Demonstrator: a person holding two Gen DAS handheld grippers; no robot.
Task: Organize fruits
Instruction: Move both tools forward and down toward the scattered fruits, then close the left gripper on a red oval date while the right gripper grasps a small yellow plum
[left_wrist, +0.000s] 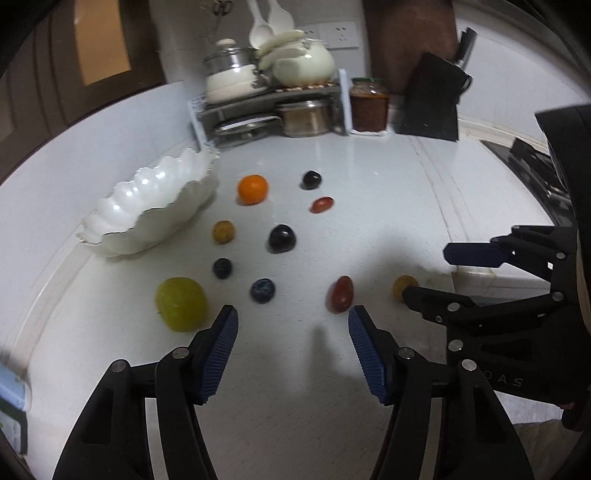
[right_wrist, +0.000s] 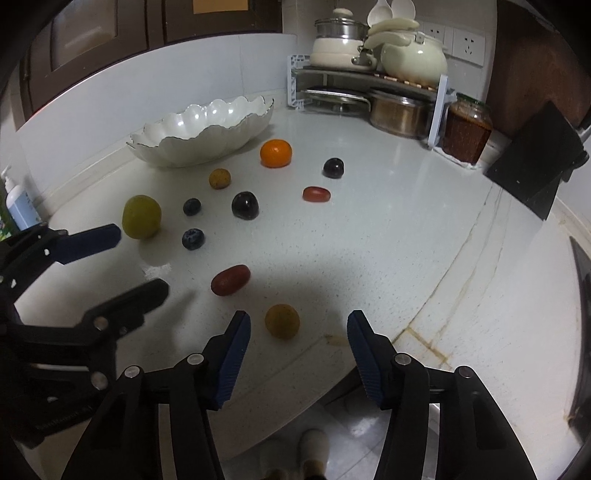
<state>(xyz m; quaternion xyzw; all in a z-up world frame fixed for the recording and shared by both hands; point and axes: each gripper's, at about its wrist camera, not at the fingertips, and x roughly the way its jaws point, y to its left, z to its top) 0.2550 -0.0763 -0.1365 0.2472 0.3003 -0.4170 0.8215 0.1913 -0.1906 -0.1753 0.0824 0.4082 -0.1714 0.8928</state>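
Ten fruits lie loose on the white worktop (right_wrist: 369, 229), none touching another. An orange (right_wrist: 276, 153) sits nearest the scalloped white bowl (right_wrist: 201, 129), which stands by the back wall. Beside the orange are a dark plum (right_wrist: 333, 168) and a red tomato (right_wrist: 316, 194). Toward the middle lie a small yellow fruit (right_wrist: 219, 178), a larger plum (right_wrist: 245, 205) and two blueberries (right_wrist: 192, 206) (right_wrist: 193, 239). A green fruit (right_wrist: 141, 216) lies toward the left side.

Near the front edge are a second red tomato (right_wrist: 230, 280) and a second yellow fruit (right_wrist: 282, 321).

The right tongs (right_wrist: 298, 347) are spread wide and hold nothing, with that yellow fruit just ahead between their tips. The left tongs (left_wrist: 292, 343) are likewise spread and empty, low over the worktop, near the green fruit and the front tomato.

A pot rack (right_wrist: 369, 79) and a jar (right_wrist: 466, 129) fill the back corner.
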